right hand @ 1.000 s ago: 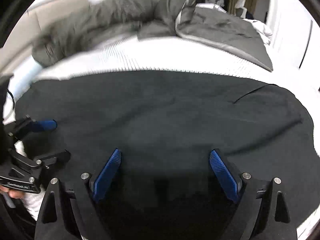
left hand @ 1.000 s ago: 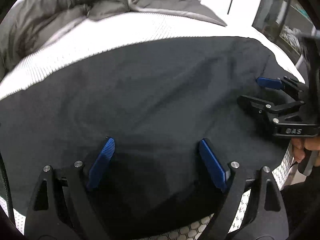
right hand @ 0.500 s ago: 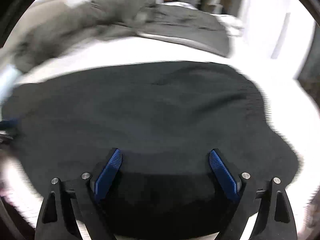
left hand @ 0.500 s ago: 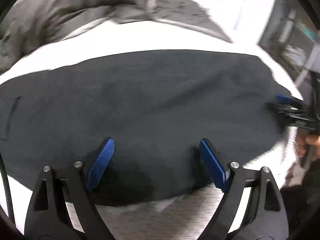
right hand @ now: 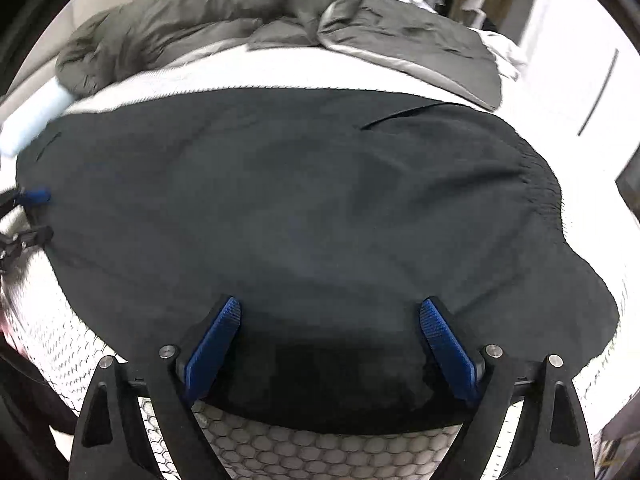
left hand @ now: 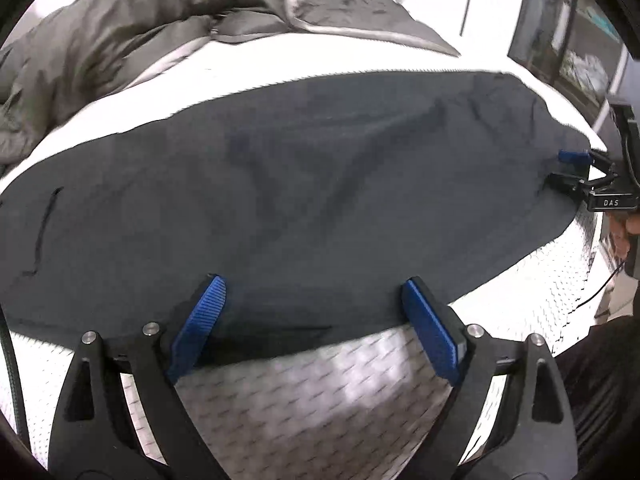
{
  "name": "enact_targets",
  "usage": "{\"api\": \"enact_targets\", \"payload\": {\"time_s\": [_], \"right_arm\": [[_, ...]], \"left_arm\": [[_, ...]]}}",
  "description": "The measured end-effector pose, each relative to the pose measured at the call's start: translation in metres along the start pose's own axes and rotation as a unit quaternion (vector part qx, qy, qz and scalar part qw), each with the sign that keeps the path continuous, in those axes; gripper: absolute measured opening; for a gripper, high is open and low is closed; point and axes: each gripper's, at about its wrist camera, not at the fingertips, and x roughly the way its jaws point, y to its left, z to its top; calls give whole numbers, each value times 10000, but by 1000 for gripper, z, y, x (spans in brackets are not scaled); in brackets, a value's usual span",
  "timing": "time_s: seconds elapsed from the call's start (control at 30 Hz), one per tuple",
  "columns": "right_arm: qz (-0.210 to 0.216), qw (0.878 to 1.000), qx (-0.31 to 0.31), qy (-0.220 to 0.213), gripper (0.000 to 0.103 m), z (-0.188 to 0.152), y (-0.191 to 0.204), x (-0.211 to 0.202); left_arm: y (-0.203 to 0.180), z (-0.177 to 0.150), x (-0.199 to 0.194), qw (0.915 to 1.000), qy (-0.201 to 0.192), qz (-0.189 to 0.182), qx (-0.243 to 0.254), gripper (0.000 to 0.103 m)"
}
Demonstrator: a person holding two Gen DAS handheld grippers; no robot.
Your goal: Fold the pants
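Lying flat across the white mattress [left hand: 320, 392], the dark pants [left hand: 304, 184] spread wide from one side of your view to the other, smooth apart from a few shallow creases near the middle. Your left gripper [left hand: 316, 316] hangs over the near edge of the cloth with its blue-padded fingers [left hand: 198, 322] spread wide apart, nothing between them; the hem runs just under the fingertips and the honeycomb-patterned mattress cover shows below. At the right rim of that same view your right gripper [left hand: 570, 168] sits at the far end of the pants, and your hand [left hand: 624, 232] shows behind it.

From the right wrist camera, your right gripper [right hand: 332, 320] is likewise parted, both blue pads over the dark fabric and clamping nothing. The gathered elastic waistband [right hand: 544, 188] lies to the right, with a slit pocket [right hand: 404, 114] near the top edge. The left gripper [right hand: 32, 216] appears small at the left rim, its two fingertips apart at the edge of the cloth.

Behind the pants, a rumpled grey duvet [right hand: 240, 12] is heaped along the far side of the bed. A pale blue roll [right hand: 36, 120] rests near the far left corner of the pants, though the blur leaves its nature unclear.
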Motion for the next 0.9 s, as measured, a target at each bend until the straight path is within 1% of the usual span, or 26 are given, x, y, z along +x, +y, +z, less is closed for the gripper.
{"api": "enact_targets", "payload": {"time_s": [0.1, 0.13, 0.2, 0.27, 0.33, 0.37, 0.4, 0.43, 0.47, 0.57, 0.67, 0.7, 0.73, 0.8, 0.83, 0.9], "right_arm": [[120, 9994, 198, -250, 92, 11, 1, -5], [250, 9986, 301, -356, 92, 15, 6, -8], [553, 9962, 443, -499, 92, 25, 20, -9], [874, 9938, 389, -560, 92, 33, 42, -5], [1043, 9934, 219, -430, 92, 37, 64, 2], [988, 9947, 52, -282, 92, 37, 77, 8], [819, 9964, -95, -175, 92, 36, 85, 12], [636, 9976, -257, -118, 92, 32, 91, 14], [569, 9977, -352, -108, 92, 29, 93, 14], [419, 9986, -322, 1, 94, 26, 72, 11], [-125, 9998, -162, 67, 95, 17, 49, 10], [-208, 9998, -27, 46, 95, 17, 38, 9], [-195, 9998, 52, 28, 95, 17, 34, 8], [-140, 9997, 183, -90, 95, 18, 30, 3], [-116, 9996, 193, -140, 95, 21, 33, 3], [108, 9996, 100, -235, 95, 24, 45, 1]], "left_arm": [[23, 0, -20, 9981, -391, 136, -449, 89], [27, 3, -20, 9973, -420, 116, -596, 89], [31, 7, -14, 9972, -290, 134, -674, 89], [32, 15, 1, 9973, -131, 156, -710, 89], [28, 17, 15, 9978, 96, 307, -574, 89], [26, 17, 18, 9980, 124, 389, -491, 89], [25, 16, 18, 9981, 111, 412, -445, 89], [23, 13, 16, 9980, 103, 452, -423, 89], [22, 11, 16, 9980, 105, 479, -410, 89], [32, 9, 15, 9974, 111, 556, -436, 89], [38, 8, 11, 9963, 75, 597, -609, 89], [39, 9, 8, 9956, 31, 620, -697, 89], [39, 12, 4, 9948, -63, 594, -823, 88], [31, 20, -5, 9937, -398, 205, -1032, 88], [24, 25, -6, 9936, -468, 57, -1027, 89], [4, 36, -2, 9950, -485, -191, -850, 89]]}}
